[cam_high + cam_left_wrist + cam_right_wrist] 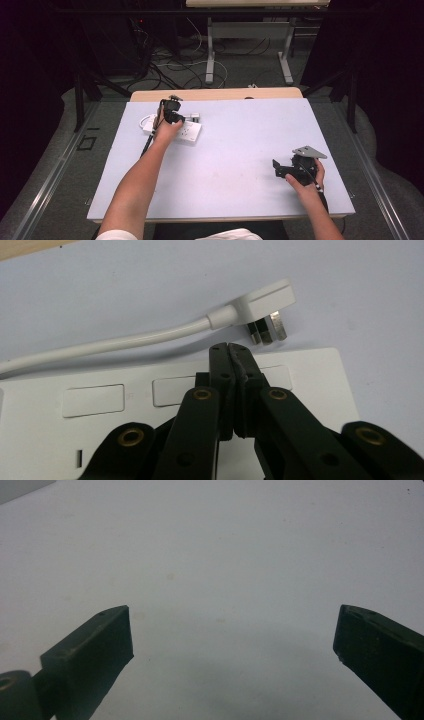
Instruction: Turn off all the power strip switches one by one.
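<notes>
From the high view, a pale blue-grey rectangular table top (240, 150) with a light wooden strip along its far edge carries a flat white plastic socket strip (186, 131) at its far left part. The person's left forearm reaches up from the bottom edge, and the left hand (167, 129) holds the black left gripper (172, 111) over the near-left part of that strip. Just beyond the strip lies a white three-pin plug (194, 117) on the table. At the near right of the table, well apart from the strip, the right hand (306, 182) holds the black right gripper (280, 167), which bears a grey three-cornered plate on top and points toward the left.

In the left gripper view, the left gripper (230, 347) has its two black jaws pressed together with nothing between them, their tips over the far edge of the white socket strip (100, 425). The strip's face shows pale rectangular rocker switches (93, 400). Just past the strip, the white plug (265, 302) lies on its side with its metal pins toward the strip, and its thick white cable (110, 342) curves away to the left along the strip's far edge.

In the right gripper view, the right gripper (235, 635) has its jaws spread wide, holding nothing, over the bare pale table top (225, 555).
</notes>
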`<state>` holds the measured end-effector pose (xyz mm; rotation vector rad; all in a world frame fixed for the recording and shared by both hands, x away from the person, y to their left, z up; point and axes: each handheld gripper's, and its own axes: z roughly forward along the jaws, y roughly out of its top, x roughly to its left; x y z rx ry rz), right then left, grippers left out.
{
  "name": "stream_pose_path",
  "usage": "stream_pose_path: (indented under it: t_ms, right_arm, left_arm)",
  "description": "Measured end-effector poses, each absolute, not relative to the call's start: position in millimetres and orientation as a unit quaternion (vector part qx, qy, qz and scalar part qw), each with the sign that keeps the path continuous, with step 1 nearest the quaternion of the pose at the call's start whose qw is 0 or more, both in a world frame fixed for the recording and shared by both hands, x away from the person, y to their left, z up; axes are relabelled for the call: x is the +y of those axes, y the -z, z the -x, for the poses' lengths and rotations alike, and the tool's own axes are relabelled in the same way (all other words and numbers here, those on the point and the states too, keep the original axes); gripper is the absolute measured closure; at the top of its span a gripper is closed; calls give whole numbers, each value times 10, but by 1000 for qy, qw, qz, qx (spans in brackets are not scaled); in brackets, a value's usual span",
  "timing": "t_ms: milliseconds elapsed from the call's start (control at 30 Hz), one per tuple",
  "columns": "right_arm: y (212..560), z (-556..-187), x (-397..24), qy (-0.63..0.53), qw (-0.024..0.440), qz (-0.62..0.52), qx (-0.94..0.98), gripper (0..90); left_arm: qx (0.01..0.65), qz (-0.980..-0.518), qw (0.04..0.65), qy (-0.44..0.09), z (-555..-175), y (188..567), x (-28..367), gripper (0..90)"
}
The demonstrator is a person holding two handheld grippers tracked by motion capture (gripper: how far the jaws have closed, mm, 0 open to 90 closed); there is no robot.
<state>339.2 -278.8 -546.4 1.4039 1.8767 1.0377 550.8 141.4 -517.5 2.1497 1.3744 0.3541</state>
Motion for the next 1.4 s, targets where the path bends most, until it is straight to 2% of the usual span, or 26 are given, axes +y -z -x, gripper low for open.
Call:
stream_pose_path:
  t_ms: [1400]
  right_arm:
    - [5464,-3387,-2787,-389,284,-526,701,20]
  left_arm:
    - [493,-814,279,-126,-5445,5188,1116,884]
